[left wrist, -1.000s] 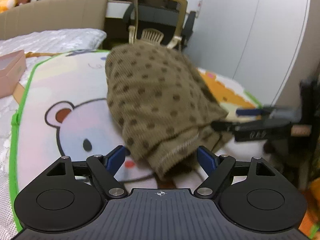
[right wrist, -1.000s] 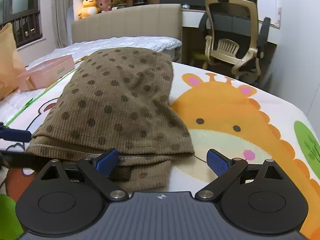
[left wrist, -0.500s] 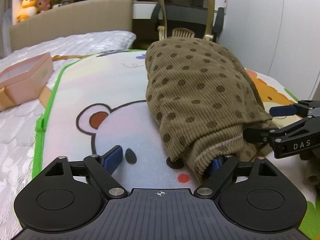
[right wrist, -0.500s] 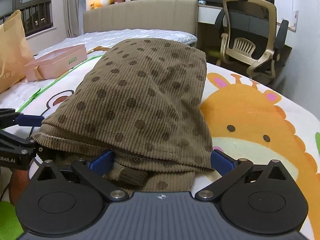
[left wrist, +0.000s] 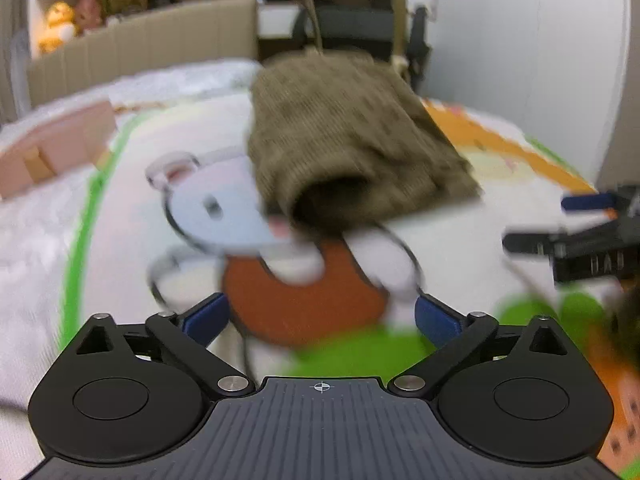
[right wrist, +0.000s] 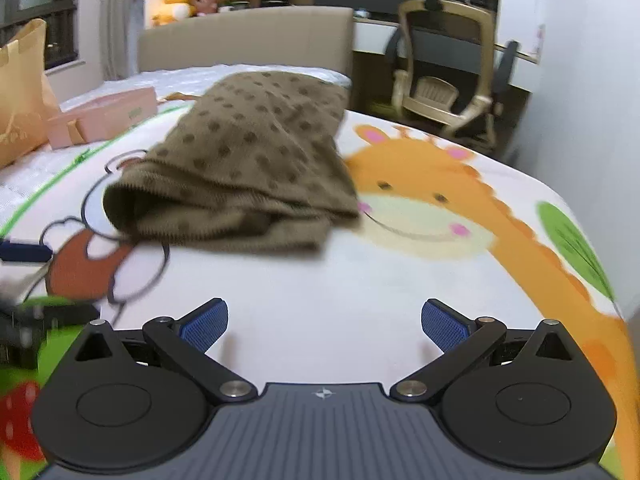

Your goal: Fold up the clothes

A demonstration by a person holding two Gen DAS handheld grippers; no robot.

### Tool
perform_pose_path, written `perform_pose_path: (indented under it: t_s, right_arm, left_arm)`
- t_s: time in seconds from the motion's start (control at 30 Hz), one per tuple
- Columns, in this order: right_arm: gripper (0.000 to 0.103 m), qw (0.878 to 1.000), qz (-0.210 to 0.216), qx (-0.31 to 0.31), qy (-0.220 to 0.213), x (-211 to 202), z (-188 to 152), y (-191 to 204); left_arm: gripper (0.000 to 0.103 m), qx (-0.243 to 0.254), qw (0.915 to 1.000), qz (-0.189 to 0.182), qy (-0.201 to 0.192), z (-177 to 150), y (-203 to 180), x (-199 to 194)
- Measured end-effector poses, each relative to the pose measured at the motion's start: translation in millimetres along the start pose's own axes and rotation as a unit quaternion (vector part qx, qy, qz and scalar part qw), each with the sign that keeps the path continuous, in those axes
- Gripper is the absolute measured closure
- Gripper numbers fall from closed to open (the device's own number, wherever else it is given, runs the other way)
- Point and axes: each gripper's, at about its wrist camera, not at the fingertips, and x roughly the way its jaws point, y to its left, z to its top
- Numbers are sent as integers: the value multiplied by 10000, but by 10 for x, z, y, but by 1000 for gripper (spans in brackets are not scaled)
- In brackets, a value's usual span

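A folded brown corduroy garment with dark dots (left wrist: 344,140) (right wrist: 248,168) lies on a cartoon play mat (left wrist: 304,304) (right wrist: 432,264) spread over the bed. My left gripper (left wrist: 320,316) is well short of the garment's near hem, its jaws still opening with nothing between them. My right gripper (right wrist: 324,320) also stands open and empty, back from the garment over bare mat. In the left wrist view, the right gripper's black fingers (left wrist: 576,248) show at the right edge. The left wrist view is blurred.
A pink box (right wrist: 104,120) (left wrist: 52,148) lies on the white bedspread to the left, beside a brown paper bag (right wrist: 20,92). Behind the bed's beige headboard (right wrist: 248,40) sits an office chair (right wrist: 444,68). A white wall (right wrist: 588,80) bounds the right.
Both grippers have drawn back from the garment's near hem, which now lies free on the mat. The left jaws have spread wider.
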Motion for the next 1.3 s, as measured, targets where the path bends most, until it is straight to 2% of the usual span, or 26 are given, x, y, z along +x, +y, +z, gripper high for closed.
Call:
perform_pose_path:
  t_s: [0.07, 0.13, 0.3, 0.43, 0.6, 1.3]
  right_arm:
    - [0, 9998, -86, -3, 155, -16, -70, -1]
    - [0, 9997, -199, -106, 67, -63, -114, 43]
    - [0, 9983, -450, -351, -84, -112, -173, 147]
    - [0, 9993, -328, -203, -29, -91, -172, 86]
    - [0, 9992, 111, 352, 118, -39, -179, -106]
    - [0, 9995, 38, 291, 138, -25, -180, -49]
  left_arm:
    - [0, 128, 9999, -65, -20, -56, -100, -78]
    - [0, 232, 9997, -67, 58, -73, -149, -86]
    - [0, 18, 9999, -61, 118, -70, -82, -52]
    - [0, 8, 9999, -67, 122, -72, -81, -34]
    - [0, -12, 9999, -94, 133, -61, -70, -25]
    - [0, -16, 9999, -105, 136, -58, -63, -33]
